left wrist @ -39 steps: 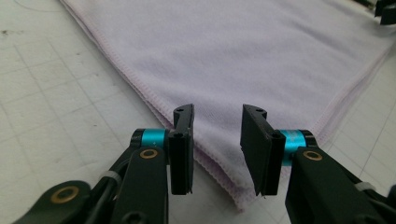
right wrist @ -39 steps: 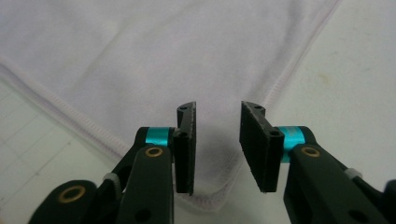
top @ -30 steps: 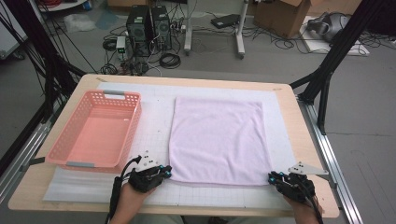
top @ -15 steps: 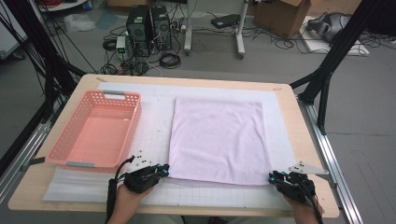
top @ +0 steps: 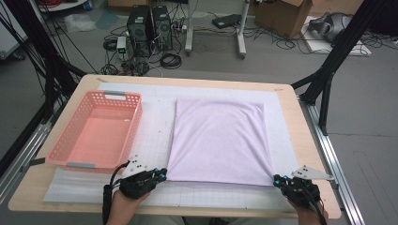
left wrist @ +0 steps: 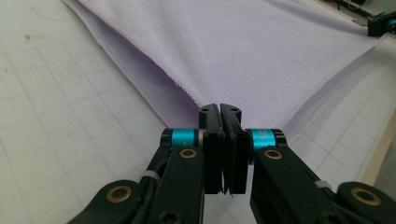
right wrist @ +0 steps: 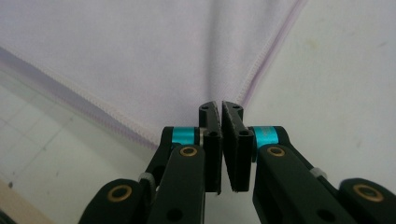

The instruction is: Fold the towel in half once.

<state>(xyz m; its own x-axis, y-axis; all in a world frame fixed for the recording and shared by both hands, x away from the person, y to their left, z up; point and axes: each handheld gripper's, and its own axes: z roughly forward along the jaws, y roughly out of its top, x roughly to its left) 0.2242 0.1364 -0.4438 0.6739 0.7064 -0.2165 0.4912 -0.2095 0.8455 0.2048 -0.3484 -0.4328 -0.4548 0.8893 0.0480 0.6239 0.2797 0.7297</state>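
Two near corners of the lilac cloth (top: 218, 140) are pinched: the left hand-held gripper (top: 162, 175) has its jaws pressed together on the near left corner, the right hand-held gripper (top: 278, 180) on the near right one. The cloth lies flat on the white mat (top: 155, 122) in the middle of the counter (top: 291, 117), its long axis running near to far. A pink basket (top: 96, 131) sits to its left.

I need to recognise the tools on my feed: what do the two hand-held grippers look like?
Both look alike. The left gripper and right gripper have black linkage arms, brass-coloured pivot pins, turquoise collars and two flat black jaws. In the high view each carries a grey three-cornered plate with dark dots, and a black cable trails from each. No sleeves show on the forearms.
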